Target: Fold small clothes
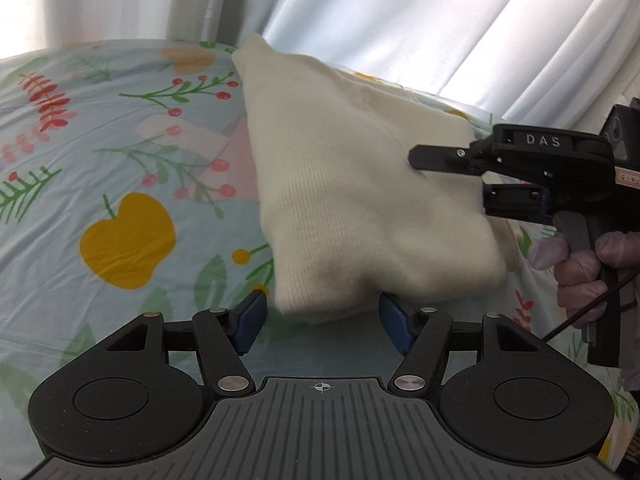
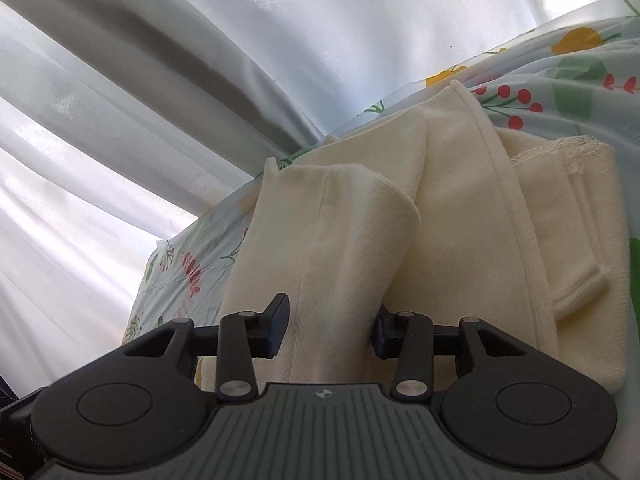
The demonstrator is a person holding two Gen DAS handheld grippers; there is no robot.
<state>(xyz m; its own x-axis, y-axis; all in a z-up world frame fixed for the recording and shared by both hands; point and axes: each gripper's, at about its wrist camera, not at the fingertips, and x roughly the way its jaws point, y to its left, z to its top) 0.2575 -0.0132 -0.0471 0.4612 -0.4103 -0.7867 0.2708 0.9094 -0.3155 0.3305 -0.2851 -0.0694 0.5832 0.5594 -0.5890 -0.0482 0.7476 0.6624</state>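
A cream knit garment (image 1: pixel 352 200) lies folded in layers on a floral bedsheet (image 1: pixel 100 168). In the left wrist view my left gripper (image 1: pixel 322 320) is open, its blue pads either side of the garment's near folded edge. My right gripper (image 1: pixel 452 176) comes in from the right, one finger above the garment and one below its right edge. In the right wrist view the right gripper (image 2: pixel 330 330) is open with a folded layer of the garment (image 2: pixel 332 240) between its jaws. Ribbed hems and a frayed edge (image 2: pixel 560 148) show at the right.
Pale curtains (image 1: pixel 400 20) hang behind the bed and fill the back of both views (image 2: pixel 160 80). The floral bedsheet (image 2: pixel 560 68) spreads around the garment. A gloved hand (image 1: pixel 580 264) holds the right gripper's handle, with a black cable trailing below.
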